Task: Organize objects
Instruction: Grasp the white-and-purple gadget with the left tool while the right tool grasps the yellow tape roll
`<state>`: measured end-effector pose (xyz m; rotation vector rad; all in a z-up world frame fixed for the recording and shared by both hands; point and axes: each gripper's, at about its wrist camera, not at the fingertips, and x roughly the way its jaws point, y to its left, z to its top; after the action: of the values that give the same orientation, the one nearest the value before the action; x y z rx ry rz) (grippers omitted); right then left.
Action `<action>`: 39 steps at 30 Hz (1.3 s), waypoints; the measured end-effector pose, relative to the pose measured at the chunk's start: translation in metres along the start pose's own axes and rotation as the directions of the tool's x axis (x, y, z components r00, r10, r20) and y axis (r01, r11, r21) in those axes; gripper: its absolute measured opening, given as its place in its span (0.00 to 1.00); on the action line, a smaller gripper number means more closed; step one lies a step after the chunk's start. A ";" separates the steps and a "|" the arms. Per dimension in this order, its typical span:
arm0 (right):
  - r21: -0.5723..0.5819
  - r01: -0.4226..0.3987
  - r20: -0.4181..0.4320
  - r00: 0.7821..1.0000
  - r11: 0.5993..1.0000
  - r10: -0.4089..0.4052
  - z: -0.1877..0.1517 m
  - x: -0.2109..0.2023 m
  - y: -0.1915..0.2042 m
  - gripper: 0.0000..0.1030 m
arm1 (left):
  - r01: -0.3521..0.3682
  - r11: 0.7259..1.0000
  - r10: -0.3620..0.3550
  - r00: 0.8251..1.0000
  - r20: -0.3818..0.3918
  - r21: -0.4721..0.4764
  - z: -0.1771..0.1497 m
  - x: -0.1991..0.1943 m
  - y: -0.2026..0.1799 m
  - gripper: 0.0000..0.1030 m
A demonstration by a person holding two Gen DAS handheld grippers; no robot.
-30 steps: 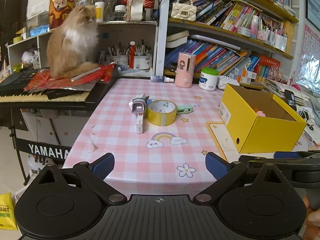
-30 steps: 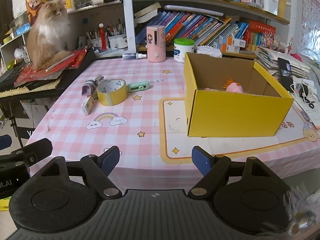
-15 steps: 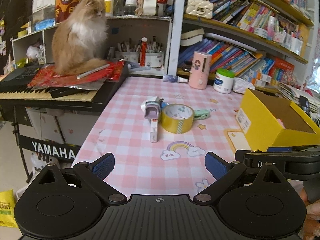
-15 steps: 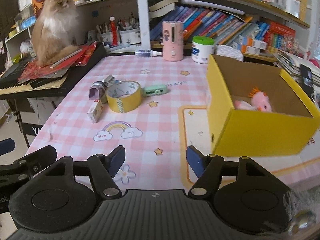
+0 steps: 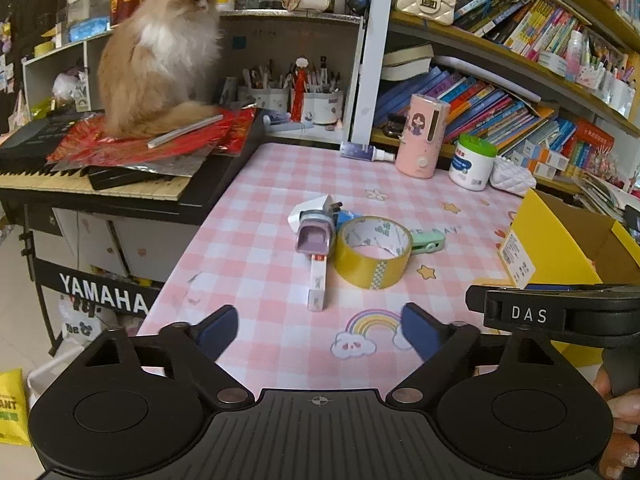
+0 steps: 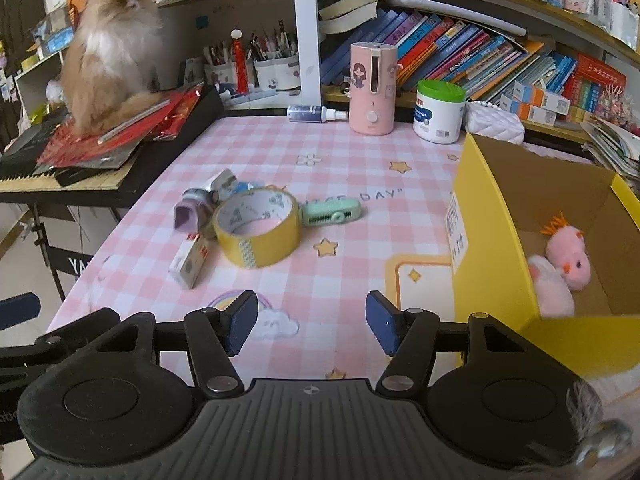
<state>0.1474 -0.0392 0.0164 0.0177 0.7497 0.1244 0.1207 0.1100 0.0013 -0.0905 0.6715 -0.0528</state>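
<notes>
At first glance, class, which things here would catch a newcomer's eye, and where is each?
A fluffy ginger cat sits on red papers atop the keyboard, left of the table. A yellow tape roll lies mid-table among small items. At the right an open yellow box holds pink plush toys.

Pink checked table [image 6: 344, 152]: tape roll [image 6: 258, 228], yellow box [image 6: 492, 264], white jar [image 6: 439, 112].

Both grippers nearer tape roll [image 5: 373, 251]; jaws closing, nothing between.
</notes>
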 end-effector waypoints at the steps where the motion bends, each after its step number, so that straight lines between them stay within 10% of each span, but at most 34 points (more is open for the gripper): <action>1: 0.002 -0.002 -0.002 1.000 1.000 0.002 0.003 0.003 -0.001 0.57 | 0.001 1.000 -0.001 1.000 -0.004 0.002 0.002 0.004 -0.001 0.85; 16: 0.005 -0.077 -0.014 0.997 0.997 0.077 0.047 0.055 -0.011 0.57 | 0.001 0.999 0.004 0.991 -0.132 0.036 0.029 0.095 -0.006 0.41; 24: 0.034 -0.135 -0.042 0.990 0.990 0.136 0.067 0.084 -0.012 0.63 | -0.020 0.997 0.035 0.981 -0.193 0.074 0.032 0.147 -0.007 0.35; 26: 0.030 -0.143 -0.056 0.988 0.989 0.144 0.070 0.093 -0.010 0.69 | -0.011 0.996 0.030 0.976 -0.216 0.085 0.030 0.155 -0.006 0.18; 39: -0.089 -0.213 -0.164 0.967 0.973 0.197 0.070 0.153 0.033 0.91 | -0.048 0.994 0.025 0.975 -0.220 -0.101 0.021 0.090 0.044 0.12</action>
<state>0.3024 0.0140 -0.0347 -0.0157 0.8944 0.3669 0.2049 0.1480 -0.0423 -0.1760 0.8960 0.0083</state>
